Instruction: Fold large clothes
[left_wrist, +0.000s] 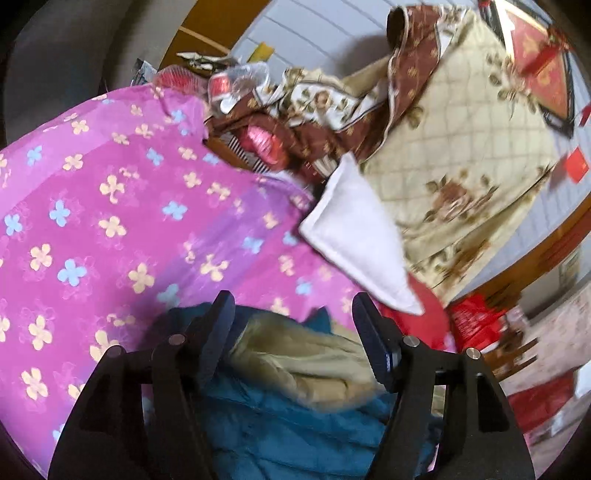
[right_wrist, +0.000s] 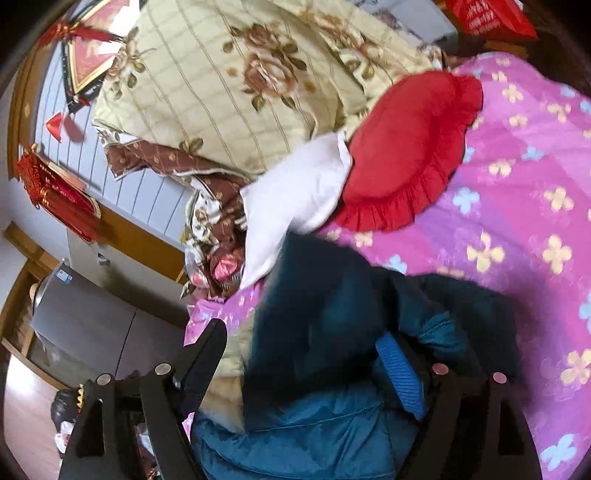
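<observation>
A teal padded jacket (left_wrist: 280, 428) with a beige fur-trimmed hood (left_wrist: 306, 362) lies on a pink flowered bedspread (left_wrist: 110, 206). My left gripper (left_wrist: 293, 314) is open, its fingers standing apart over the hood and touching nothing that I can see. In the right wrist view the jacket (right_wrist: 332, 406) bulges up between the fingers of my right gripper (right_wrist: 310, 339). The left finger (right_wrist: 207, 350) shows clearly. The right finger is hidden behind the jacket and its blue knit cuff (right_wrist: 400, 376). The jaws stand wide apart.
A white pillow (left_wrist: 358, 243), a red frilled cushion (right_wrist: 406, 151) and a cream rose-print quilt (right_wrist: 240, 74) lie at the head of the bed. Brown patterned bedding (left_wrist: 325, 110) and plastic bags are piled by the headboard. A grey cabinet (right_wrist: 92, 332) stands beside the bed.
</observation>
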